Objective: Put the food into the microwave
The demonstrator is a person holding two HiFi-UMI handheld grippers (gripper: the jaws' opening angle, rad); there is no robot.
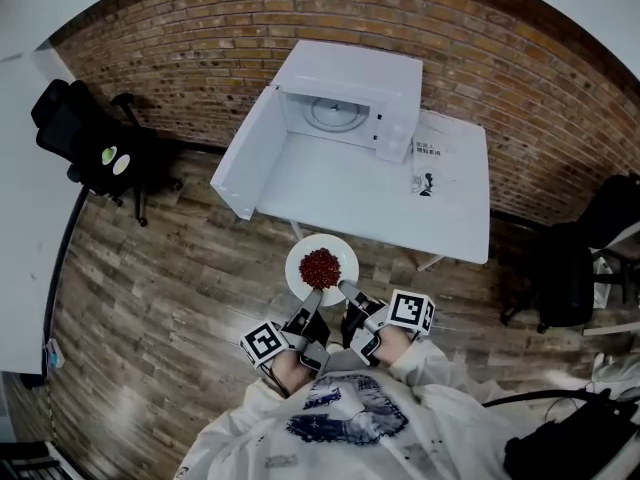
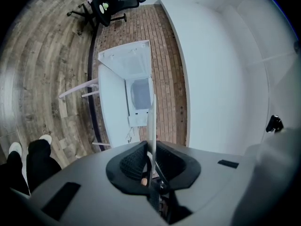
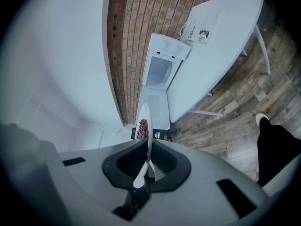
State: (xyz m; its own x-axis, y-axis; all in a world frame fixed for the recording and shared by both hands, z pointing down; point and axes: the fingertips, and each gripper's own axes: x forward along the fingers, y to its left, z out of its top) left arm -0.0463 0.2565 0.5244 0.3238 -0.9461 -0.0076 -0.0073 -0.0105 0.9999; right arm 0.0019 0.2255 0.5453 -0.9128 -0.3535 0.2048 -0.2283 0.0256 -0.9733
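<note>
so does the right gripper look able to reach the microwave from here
Probably, once closer: the microwave door stands open with nothing before it, though the right gripper is clamped on the plate.

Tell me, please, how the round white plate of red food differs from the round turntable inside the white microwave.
The round white plate carries a heap of red food; the round turntable is bare. The plate hangs over the wooden floor, clamped by the left gripper and right gripper; the turntable lies inside the open white microwave. Both are round and pale.
</note>
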